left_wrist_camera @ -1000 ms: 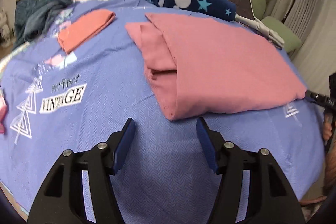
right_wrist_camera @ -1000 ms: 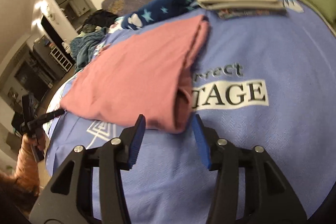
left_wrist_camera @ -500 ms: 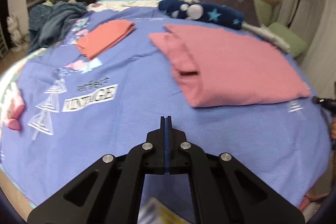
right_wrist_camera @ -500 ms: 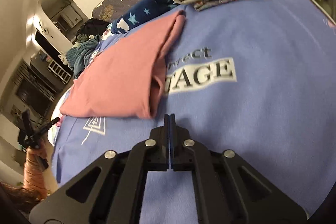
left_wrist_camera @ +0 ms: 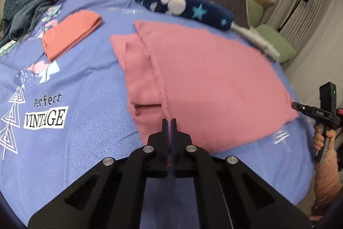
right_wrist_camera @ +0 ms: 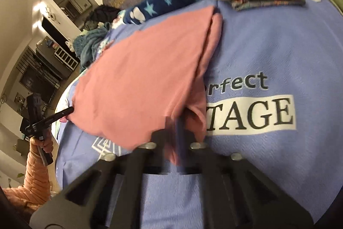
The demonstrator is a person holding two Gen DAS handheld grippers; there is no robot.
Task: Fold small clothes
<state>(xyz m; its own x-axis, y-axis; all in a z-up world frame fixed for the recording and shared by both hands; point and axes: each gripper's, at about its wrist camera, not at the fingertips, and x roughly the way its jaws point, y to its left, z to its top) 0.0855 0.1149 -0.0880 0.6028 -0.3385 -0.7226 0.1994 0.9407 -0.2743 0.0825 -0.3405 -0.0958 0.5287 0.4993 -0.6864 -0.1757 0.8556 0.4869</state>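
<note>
The pink garment [left_wrist_camera: 205, 78] lies flat on the bed [left_wrist_camera: 81, 143], partly folded, with a narrower folded flap along one side and a broad smooth panel over the rest. The left gripper [left_wrist_camera: 169, 123] sits at the near hem, its fingers together on the raised seam edge where the flap meets the panel; the cloth seems pinched between them, though the hold looks shallow. In the right wrist view the right gripper [right_wrist_camera: 173, 121] has its fingers together on the opposite near corner of the same garment, and a fold of pink cloth bunches up around them; motion blur hides how much is caught.

Both grips look set for lifting this edge and carrying it over for the next fold. The main risk, in my judgement, is a thin bite: if only the top layer is held on the left side, the lower layer will stay on the bed and the fold will come out skewed. On the right, the bunched cloth could drag the tucked flap open as it rises. Uneven lifting between the two hands would twist the panel and wrinkle it.

A folded orange cloth [left_wrist_camera: 70, 33] lies well apart on the bed, and a navy star-patterned roll [left_wrist_camera: 186, 8] sits just beyond the far edge, close enough that a long carry could brush it
</note>
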